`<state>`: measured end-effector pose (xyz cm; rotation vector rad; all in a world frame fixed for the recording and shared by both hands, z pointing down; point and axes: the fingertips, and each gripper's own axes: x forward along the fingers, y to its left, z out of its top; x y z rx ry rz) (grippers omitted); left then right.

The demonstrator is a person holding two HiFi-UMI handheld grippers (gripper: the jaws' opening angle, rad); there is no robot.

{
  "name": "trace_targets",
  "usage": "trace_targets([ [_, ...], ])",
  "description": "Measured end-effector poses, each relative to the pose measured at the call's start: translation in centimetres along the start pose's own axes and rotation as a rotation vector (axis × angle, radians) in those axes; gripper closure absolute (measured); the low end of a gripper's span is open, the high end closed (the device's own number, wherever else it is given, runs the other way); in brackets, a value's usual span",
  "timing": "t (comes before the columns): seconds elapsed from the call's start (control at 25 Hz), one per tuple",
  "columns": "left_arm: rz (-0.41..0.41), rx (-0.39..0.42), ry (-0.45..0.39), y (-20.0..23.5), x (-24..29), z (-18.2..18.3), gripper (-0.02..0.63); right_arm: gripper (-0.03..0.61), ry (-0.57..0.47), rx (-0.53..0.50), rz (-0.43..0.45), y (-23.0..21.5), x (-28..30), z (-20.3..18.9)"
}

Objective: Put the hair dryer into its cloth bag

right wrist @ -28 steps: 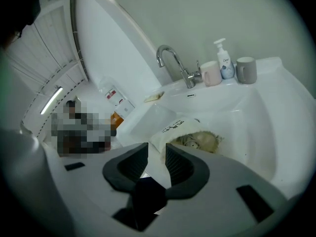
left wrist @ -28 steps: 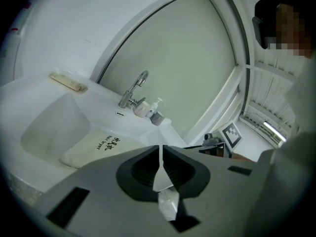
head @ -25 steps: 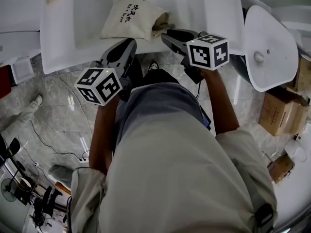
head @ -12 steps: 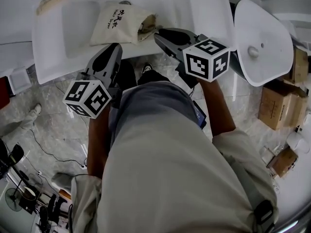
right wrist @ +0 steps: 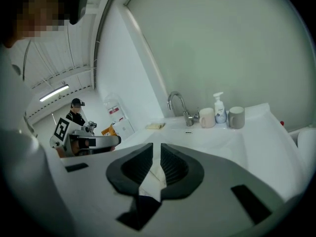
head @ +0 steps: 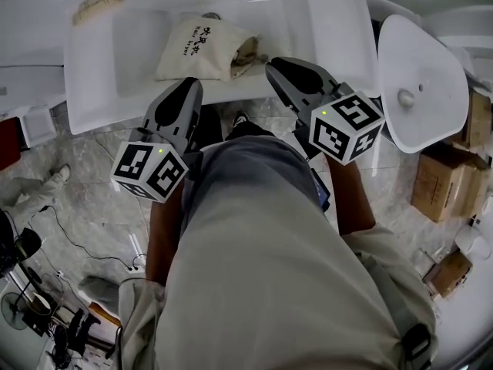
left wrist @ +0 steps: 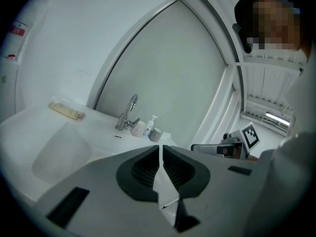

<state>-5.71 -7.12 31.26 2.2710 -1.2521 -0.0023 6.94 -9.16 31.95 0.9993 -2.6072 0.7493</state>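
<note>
Beige printed cloth bag (head: 202,48) lies in white rectangular washbasin (head: 92,91); at its front rim, grey left gripper (head: 187,85), jaws together, and grey right gripper (head: 276,67), jaws just closing to a slit, both empty.

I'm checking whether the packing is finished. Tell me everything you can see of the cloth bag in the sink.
The cloth bag is cream, soft-looking fabric with dark print on its side. It lies on its side, bulging, in the basin of the white sink. Its mouth points right and is not pulled closed, and something brownish shows in the opening. Only the basin is seen touching it.
</note>
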Motion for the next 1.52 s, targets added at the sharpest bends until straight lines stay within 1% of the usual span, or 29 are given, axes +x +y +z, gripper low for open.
trace_targets([
  [0.16,0.013,0.022,-0.067,0.1,-1.3,1.8,0.603,0.540,-0.037,0.009,-0.011,0.8,-0.3,0.7],
  [0.24,0.033,0.037,-0.091,0.2,-1.7,2.5,0.605,0.552,-0.049,0.001,-0.008,1.2,-0.5,1.1],
  [0.4,0.078,0.073,-0.101,0.5,-2.1,3.1,0.606,0.569,-0.052,-0.034,-0.016,1.6,-0.5,1.8],
  [0.52,0.088,0.095,-0.104,0.4,-2.3,3.0,0.606,0.569,-0.040,-0.063,-0.037,1.6,-0.6,1.9],
  [0.76,0.101,0.104,-0.091,0.1,-2.2,2.4,0.606,0.571,-0.037,-0.076,-0.054,1.2,-1.2,1.7],
  [0.92,0.112,0.103,-0.084,0.1,-2.2,2.1,0.606,0.571,-0.028,-0.054,-0.073,0.8,-1.7,0.8],
  [1.0,0.136,0.135,-0.073,0.2,-2.1,2.0,0.606,0.571,-0.017,-0.051,-0.078,0.6,-1.7,0.3],
  [1.08,0.167,0.201,-0.048,0.1,-2.1,1.7,0.606,0.571,-0.009,-0.044,-0.075,0.6,-1.7,-0.2],
  [1.12,0.169,0.222,-0.037,0.0,-2.1,1.5,0.606,0.571,-0.007,-0.043,-0.076,0.6,-1.7,-0.4],
  [1.16,0.163,0.226,-0.030,-0.2,-1.9,1.3,0.606,0.571,-0.006,-0.043,-0.079,0.6,-1.8,-0.5],
  [1.24,0.147,0.210,-0.022,-0.4,-1.8,0.9,0.606,0.571,-0.006,-0.045,-0.088,0.6,-1.8,-0.6],
  [1.4,0.145,0.203,-0.014,-0.1,-1.8,0.4,0.606,0.571,0.013,-0.073,-0.087,1.2,-1.3,-1.0],
  [1.52,0.130,0.181,-0.009,-0.2,-1.7,0.0,0.606,0.571,0.033,-0.091,-0.094,1.5,-1.0,-1.3],
])
